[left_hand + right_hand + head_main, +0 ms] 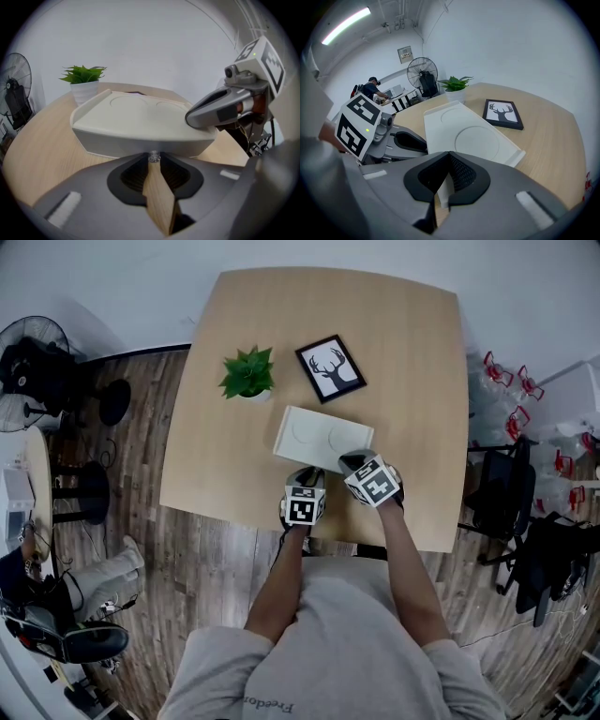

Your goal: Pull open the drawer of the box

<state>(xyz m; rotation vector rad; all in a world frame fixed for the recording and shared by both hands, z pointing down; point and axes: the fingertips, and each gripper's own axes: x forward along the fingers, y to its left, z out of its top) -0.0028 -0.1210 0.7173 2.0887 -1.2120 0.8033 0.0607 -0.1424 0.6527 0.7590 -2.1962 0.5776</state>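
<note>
Nearest to us, the left tool (154,164) has its two dark jaws drawn together at the tips, pinching a small clear glassy knob (153,157). Behind the tips the jaws spread into a narrow wedge through which the pale wooden desk (403,352) shows. The knob stands out from the middle of the front face of the flat white rectangular box (136,117), and that face is a pale grey band tucked under the overhanging top. As far as we can tell, the drawer front sits in line with the body, not drawn out.

Just to the right, the right tool (449,156) has its jaws closed on nothing, tip against tip. In the left gripper view we see its grey jaw lying on the box's top at the near right corner. White surface shows through the slit behind its tips.

The box lies near the desk's near edge, turned slightly askew. Its top is smooth matte white with a low raised rim and two shallow round recesses side by side.

Beyond the box, well apart from it, a small green leafy plant in a white pot (248,376) stands to the left. A black-framed picture of a deer's head (331,368) lies to the right of the plant.
</note>
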